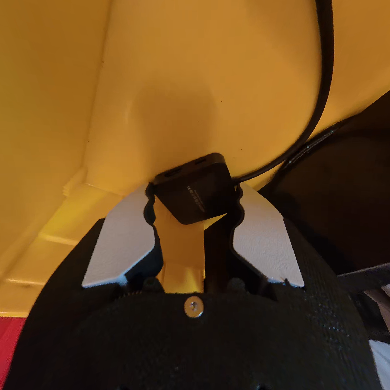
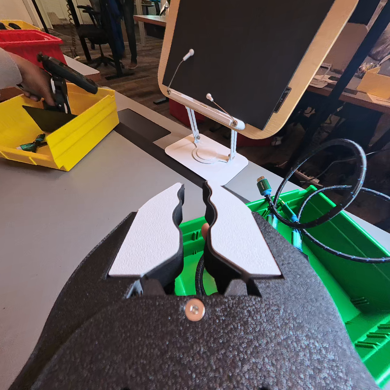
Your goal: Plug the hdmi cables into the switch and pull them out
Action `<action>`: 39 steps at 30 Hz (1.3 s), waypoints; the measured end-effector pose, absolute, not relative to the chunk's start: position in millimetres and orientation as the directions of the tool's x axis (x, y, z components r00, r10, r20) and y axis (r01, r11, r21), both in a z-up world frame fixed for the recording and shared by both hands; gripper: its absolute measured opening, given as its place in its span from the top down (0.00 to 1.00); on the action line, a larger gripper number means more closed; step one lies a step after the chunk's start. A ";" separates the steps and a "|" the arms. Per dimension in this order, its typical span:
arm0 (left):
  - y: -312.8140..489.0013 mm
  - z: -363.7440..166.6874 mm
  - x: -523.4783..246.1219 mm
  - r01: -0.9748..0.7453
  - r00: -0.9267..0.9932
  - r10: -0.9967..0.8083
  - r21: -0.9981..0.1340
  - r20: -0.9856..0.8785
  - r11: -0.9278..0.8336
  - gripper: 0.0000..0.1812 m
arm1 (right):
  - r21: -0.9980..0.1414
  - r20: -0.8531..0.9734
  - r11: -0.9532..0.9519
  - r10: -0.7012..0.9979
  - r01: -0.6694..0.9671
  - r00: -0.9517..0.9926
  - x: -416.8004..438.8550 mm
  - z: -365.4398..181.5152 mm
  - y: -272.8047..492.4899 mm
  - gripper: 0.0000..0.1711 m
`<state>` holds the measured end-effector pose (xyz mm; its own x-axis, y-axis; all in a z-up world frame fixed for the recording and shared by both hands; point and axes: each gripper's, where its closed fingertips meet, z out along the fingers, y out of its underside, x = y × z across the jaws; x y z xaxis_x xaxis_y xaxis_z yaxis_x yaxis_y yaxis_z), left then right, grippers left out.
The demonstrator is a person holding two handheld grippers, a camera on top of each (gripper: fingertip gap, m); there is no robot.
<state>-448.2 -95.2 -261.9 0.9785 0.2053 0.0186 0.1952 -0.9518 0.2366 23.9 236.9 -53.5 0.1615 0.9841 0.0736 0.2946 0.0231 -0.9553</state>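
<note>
Left gripper [image 1: 193, 190] inside yellow bin [image 1: 147, 84], centre of left wrist view, jaws clamped on black switch [image 1: 196, 190] by 2 opposite edges; bin walls close on left and behind. Black cable [image 1: 325, 101] curves off to upper right.

Right gripper [image 2: 193, 190] at frame centre over grey table [image 2: 63, 211], jaws narrowly parted, gripping nothing. HDMI cables [image 2: 316, 221] coil in green bin [image 2: 337, 242] at right, 1 plug [image 2: 262, 186] above rim. Tablet stand [image 2: 206, 156] just ahead of fingertips; open tabletop at left.

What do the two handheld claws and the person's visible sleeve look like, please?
Both claws, left claw and right claw, match: a rough black printed body with one silver screw in the middle, and two fingers faced with flat white textured plates and edged by wavy black pads. In the right wrist view, the hand emerges from a light grey sleeve.
</note>
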 end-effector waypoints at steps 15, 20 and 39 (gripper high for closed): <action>-19.9 -28.1 -356.3 -0.046 0.999 -0.045 -0.745 -0.022 -0.665 0.59 | -0.975 0.211 0.205 0.975 0.090 0.075 22.6 2.7 189.3 0.91; 1.8 39.7 -209.4 -0.041 0.929 -0.367 -0.973 0.047 -0.229 0.60 | -0.954 0.296 0.299 0.952 0.034 -0.073 -0.6 0.5 134.4 0.91; 16.5 -72.4 7.9 0.026 0.283 -0.836 -0.875 0.470 -0.484 0.60 | -0.514 0.815 0.855 0.461 -0.070 -0.351 -40.1 -80.8 -2.5 0.88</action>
